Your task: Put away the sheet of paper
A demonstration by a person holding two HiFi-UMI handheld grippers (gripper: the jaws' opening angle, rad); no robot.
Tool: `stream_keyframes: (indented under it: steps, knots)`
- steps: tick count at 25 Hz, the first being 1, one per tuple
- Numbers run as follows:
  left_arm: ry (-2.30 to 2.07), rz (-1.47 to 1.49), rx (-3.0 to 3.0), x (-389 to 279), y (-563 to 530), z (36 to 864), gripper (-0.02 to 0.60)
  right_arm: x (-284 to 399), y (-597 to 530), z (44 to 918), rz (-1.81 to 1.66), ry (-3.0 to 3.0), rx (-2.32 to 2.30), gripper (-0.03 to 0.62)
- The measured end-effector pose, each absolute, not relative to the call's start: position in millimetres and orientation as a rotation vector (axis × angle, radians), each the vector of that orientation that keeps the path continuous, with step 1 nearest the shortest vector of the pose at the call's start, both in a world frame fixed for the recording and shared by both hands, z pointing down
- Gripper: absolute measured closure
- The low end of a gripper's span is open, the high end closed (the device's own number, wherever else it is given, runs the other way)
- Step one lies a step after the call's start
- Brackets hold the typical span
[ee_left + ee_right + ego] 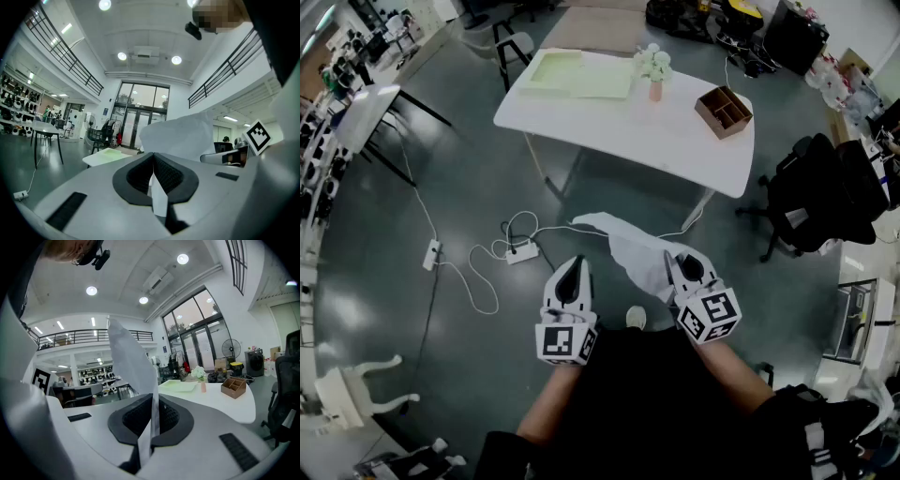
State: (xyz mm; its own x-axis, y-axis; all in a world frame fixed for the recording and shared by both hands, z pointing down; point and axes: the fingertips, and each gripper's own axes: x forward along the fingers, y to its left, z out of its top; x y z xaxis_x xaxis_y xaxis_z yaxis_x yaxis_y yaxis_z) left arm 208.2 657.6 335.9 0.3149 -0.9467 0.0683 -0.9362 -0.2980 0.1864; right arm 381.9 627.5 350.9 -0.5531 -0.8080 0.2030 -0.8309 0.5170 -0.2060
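Both tongs are clamped on the sheet of paper (633, 248). Left tongs (575, 265) are fully closed, with a thin edge of the sheet pinched between the pads; same in the left gripper view, left tongs (153, 161), with the sheet (178, 138) billowing up beyond them. Right tongs (678, 258) are also fully closed on the opposite edge; in the right gripper view, right tongs (154, 401), the sheet (131, 362) stands up tall from the pinch. The sheet hangs slack between the two, over the floor (469, 187), near side of the white counter (675, 131), not touching it. On the counter: green mat (581, 75) far left, flower vase (654, 70) in the middle, wooden organizer (724, 111) right. Power strip (522, 250) lies on the floor to the left.
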Motion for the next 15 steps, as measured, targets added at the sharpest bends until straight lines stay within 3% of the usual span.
stream_keyframes:
  steps: [15]
  knots:
    - [-1.807, -0.005, 2.323, 213.3, 678.3, 348.4, 0.577, 389.1, 631.1, 353.3, 0.517, -2.797, 1.400, 0.595]
